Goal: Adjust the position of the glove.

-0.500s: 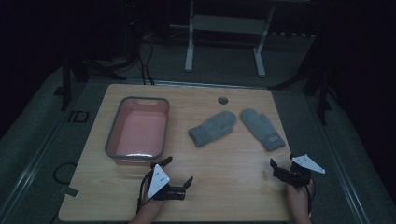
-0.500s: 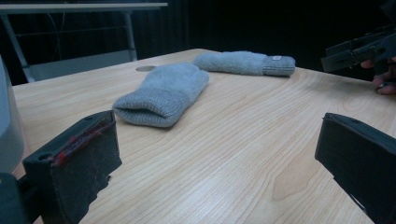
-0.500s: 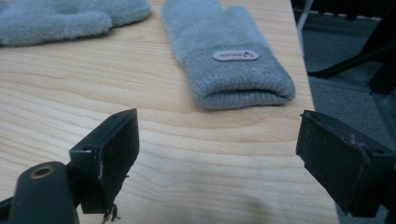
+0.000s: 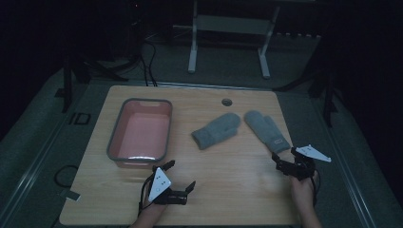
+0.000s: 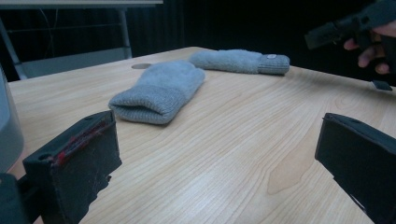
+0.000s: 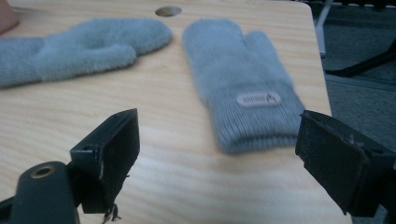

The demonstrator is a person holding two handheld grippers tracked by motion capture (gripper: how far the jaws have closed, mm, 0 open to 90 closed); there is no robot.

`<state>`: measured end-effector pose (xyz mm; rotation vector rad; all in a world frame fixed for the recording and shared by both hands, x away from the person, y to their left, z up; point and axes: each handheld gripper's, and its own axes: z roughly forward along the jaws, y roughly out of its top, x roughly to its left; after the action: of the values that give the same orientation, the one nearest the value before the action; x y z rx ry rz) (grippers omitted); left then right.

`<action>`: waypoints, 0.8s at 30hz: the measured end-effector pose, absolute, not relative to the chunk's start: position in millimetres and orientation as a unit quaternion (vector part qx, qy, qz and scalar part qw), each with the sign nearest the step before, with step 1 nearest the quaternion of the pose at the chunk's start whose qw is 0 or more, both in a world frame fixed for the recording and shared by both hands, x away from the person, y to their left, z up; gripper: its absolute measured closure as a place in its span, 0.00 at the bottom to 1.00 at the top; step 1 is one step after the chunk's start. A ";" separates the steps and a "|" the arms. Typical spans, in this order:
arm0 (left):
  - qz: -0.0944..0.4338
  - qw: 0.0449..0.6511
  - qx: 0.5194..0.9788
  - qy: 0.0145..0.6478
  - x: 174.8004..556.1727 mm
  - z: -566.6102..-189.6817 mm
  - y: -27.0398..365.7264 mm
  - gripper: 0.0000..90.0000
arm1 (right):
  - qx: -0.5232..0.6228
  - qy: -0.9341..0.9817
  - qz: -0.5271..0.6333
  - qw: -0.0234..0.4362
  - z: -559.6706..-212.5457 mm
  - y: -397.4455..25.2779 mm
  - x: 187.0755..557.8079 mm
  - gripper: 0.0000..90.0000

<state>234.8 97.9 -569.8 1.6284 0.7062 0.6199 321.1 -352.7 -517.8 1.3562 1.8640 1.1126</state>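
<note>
High view: two grey mittens lie on the tabletop (image 4: 228,180), right of a pink bin (image 4: 141,134). The left mitten (image 4: 217,129) sits mid-table, the right mitten (image 4: 266,130) just beside it toward the right edge, cuff pointing near. The right claw (image 4: 284,163) hovers just near of that cuff, jaws apart and empty; the left claw (image 4: 179,176) waits near the bin's near end, well apart from both mittens, jaws also apart

Left gripper view: the left claw (image 5: 219,163) stands wide open over bare wood, the left mitten (image 5: 159,91) ahead with its cuff facing the camera, the right mitten (image 5: 240,61) beyond it

Right gripper view: the right claw (image 6: 219,154) is spread wide, and the right mitten (image 6: 243,79) lies straight ahead, its cuff and small label (image 6: 258,99) lined up between the jaws. The left mitten (image 6: 84,46) lies to the left

The step looks like grasping the right mitten by its cuff. To do it well, go in low so the lower jaw slides under the ribbed edge, take both knit layers, and bite deep enough past the hem that the soft fabric won't slip when lifted. Keep clear of the tabletop's right edge
</note>
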 end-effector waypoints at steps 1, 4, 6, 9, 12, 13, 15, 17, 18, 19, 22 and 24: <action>0.266 0.590 0.700 0.303 234.7 -569.8 97.9 0.00 | 0.505 0.699 0.416 0.287 -515.7 -350.5 323.9 0.15; 0.265 0.591 0.699 0.304 234.8 -569.8 98.3 0.00 | 0.485 0.717 0.412 0.285 -510.9 -341.2 334.0 0.15; 0.264 0.591 0.698 0.307 235.1 -569.8 98.6 0.00 | 0.468 0.727 0.406 0.294 -508.1 -332.1 339.0 0.15; 0.265 0.591 0.698 0.306 235.0 -569.8 98.6 0.00 | 0.462 0.736 0.409 0.279 -506.3 -323.7 345.1 0.15; 0.266 0.590 0.699 0.304 234.9 -569.8 98.2 0.00 | 0.452 0.749 0.410 0.257 -504.0 -307.2 354.6 0.17; 0.266 0.590 0.699 0.304 234.8 -569.8 98.2 0.00 | 0.448 0.752 0.407 0.261 -503.5 -303.3 355.9 0.17; 0.266 0.590 0.699 0.305 235.0 -569.8 98.4 0.00 | 0.438 0.756 0.409 0.263 -502.8 -298.4 357.6 0.17; 0.266 0.590 0.699 0.305 234.8 -569.8 98.1 0.00 | 0.419 0.769 0.412 0.251 -501.7 -284.0 366.0 0.16; 0.267 0.590 0.699 0.304 234.7 -569.8 97.9 0.00 | 0.413 0.772 0.416 0.245 -501.6 -280.3 369.0 0.16; 0.268 0.589 0.700 0.303 234.5 -569.8 97.8 0.00 | 0.410 0.774 0.418 0.239 -501.7 -276.6 371.9 0.16; 0.267 0.590 0.699 0.304 234.7 -569.8 97.8 0.00 | 0.400 0.781 0.426 0.222 -503.1 -264.9 380.9 0.16; 0.266 0.590 0.698 0.305 234.9 -569.8 98.0 0.00 | 0.395 0.785 0.428 0.210 -505.2 -257.0 387.7 0.16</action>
<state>234.9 98.0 -569.8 1.6256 0.7101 0.6179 387.7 -257.0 -505.2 1.0980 2.1839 1.1894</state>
